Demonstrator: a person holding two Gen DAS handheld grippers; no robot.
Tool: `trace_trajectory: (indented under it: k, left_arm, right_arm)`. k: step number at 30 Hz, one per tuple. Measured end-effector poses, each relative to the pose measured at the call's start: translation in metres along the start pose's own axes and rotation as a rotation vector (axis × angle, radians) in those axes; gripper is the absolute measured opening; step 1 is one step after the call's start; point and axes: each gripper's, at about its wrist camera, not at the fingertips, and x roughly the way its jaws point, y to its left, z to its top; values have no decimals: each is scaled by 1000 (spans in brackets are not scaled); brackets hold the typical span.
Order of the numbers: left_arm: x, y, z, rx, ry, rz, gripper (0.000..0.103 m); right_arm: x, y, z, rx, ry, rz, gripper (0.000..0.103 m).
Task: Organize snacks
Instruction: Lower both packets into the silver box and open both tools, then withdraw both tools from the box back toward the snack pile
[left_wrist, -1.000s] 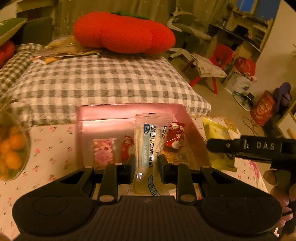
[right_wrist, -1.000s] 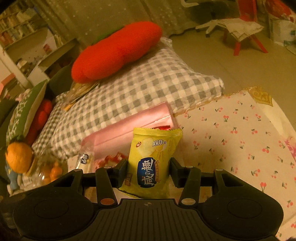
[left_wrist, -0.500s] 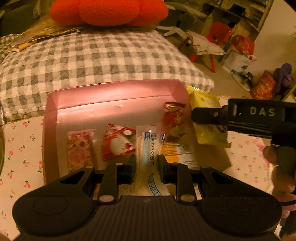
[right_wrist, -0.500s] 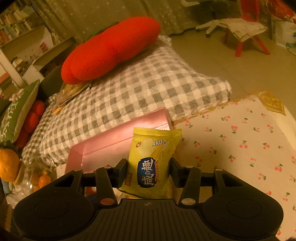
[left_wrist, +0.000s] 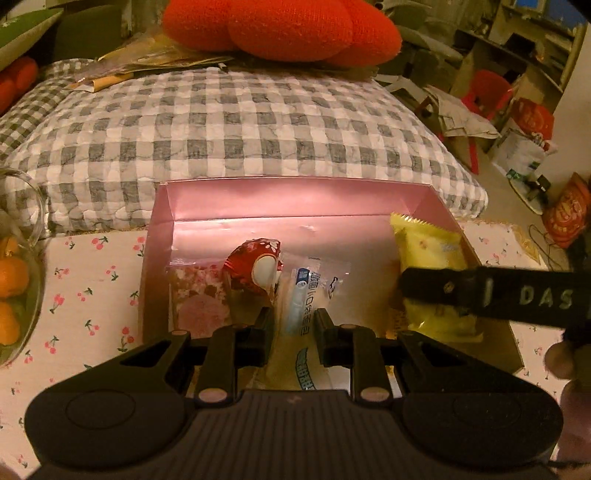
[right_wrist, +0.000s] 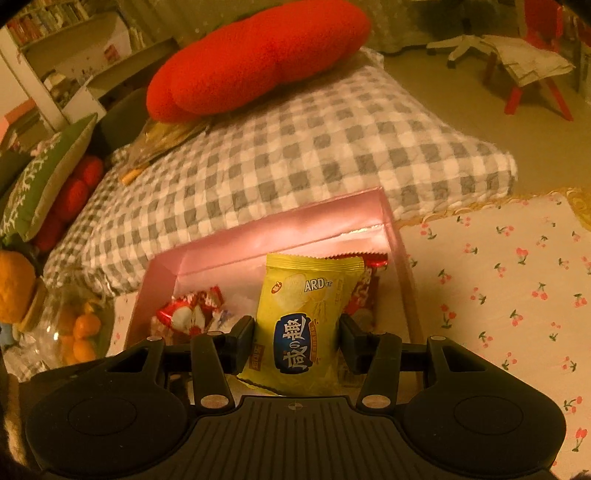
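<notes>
A pink open box (left_wrist: 295, 205) lies on the cherry-print cloth; it also shows in the right wrist view (right_wrist: 280, 236). My left gripper (left_wrist: 293, 325) is shut on a clear bread packet with blue print (left_wrist: 306, 295), held low inside the box. My right gripper (right_wrist: 297, 332) is shut on a yellow chip bag (right_wrist: 306, 317) over the box's right side; the bag also shows in the left wrist view (left_wrist: 428, 254). A red-and-white snack (left_wrist: 258, 264) and a pink wrapped snack (left_wrist: 201, 295) lie in the box.
A grey checked cushion (left_wrist: 236, 122) with a red plush pillow (left_wrist: 280, 26) lies behind the box. A glass jar of oranges (left_wrist: 14, 273) stands at the left, also in the right wrist view (right_wrist: 70, 325). The cherry-print cloth (right_wrist: 509, 280) spreads to the right.
Both grippers have moved forward and down over the box. The bread packet now sits low among the snacks and the chip bag is over the box's right side.
</notes>
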Motion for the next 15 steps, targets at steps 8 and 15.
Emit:
trace_trajectory:
  k: [8,15]
  left_arm:
    - [-1,-7,1,12,-20,-10,26]
    - [-4,-13,0,31,-20,-14,27]
  right_arm:
    - [3,0,-2,-4,22,-16,49]
    - [-3,-3,-1,21,25,-23,52]
